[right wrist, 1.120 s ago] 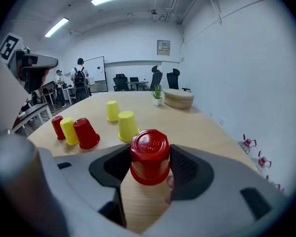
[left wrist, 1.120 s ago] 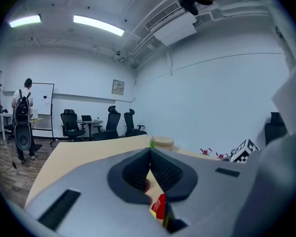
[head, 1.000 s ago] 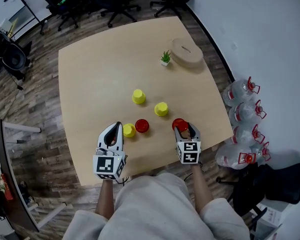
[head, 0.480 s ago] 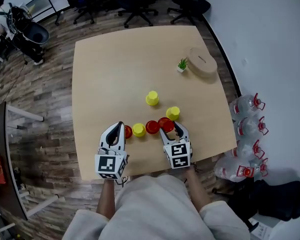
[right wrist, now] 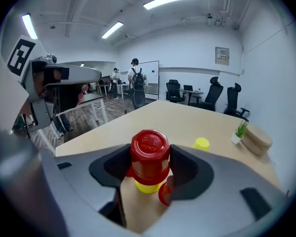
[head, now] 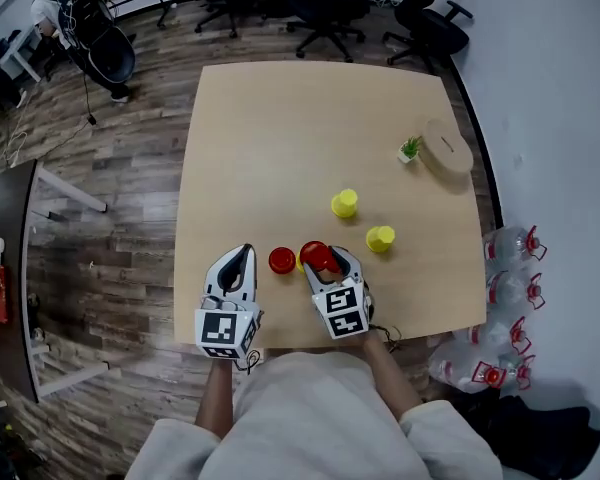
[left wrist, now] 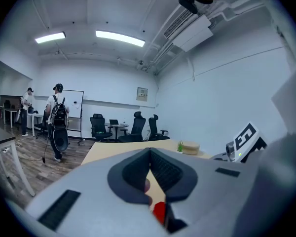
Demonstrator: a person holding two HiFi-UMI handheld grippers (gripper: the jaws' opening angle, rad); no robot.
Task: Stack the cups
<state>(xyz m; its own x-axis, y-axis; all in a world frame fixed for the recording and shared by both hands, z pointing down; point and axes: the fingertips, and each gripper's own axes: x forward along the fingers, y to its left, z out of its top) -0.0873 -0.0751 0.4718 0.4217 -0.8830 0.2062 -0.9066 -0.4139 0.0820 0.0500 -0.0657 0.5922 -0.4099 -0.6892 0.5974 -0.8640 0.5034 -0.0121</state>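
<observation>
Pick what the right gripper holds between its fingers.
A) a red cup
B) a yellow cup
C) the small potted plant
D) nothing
A: seen along its own fingers, the right gripper is clamped on the red cup, which is upside down.

Ceiling light strips (left wrist: pixel 117 37) give bright, even light with soft shadows; both gripper views bulge fisheye, dark at corners, foreground blurred.
</observation>
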